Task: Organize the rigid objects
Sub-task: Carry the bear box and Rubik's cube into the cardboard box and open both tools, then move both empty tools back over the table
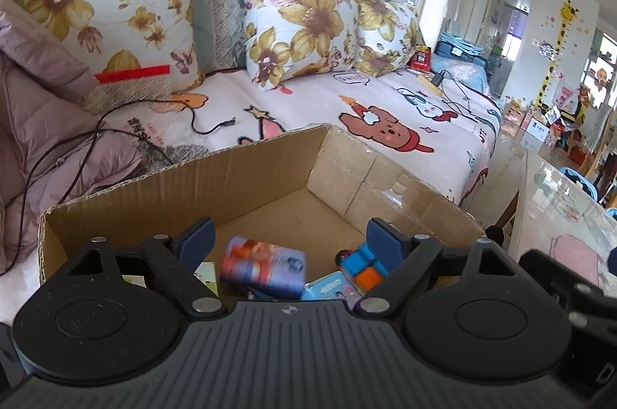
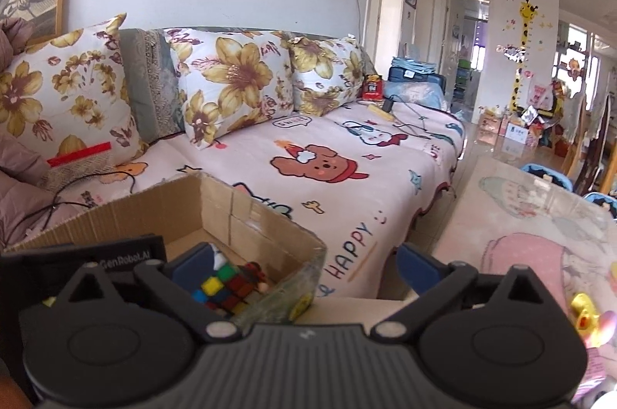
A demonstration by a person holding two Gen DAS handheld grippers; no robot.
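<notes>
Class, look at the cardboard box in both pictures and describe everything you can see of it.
The cardboard box is plain brown corrugated card, open at the top, with rough, worn edges and shiny clear tape on its right wall. It sits upright on the cartoon blanket covering the sofa. Inside lie a purple printed can on its side, slightly blurred, a colour puzzle cube, a light blue packet and a small toy figure. Both grippers stand open by it, touching nothing.
</notes>
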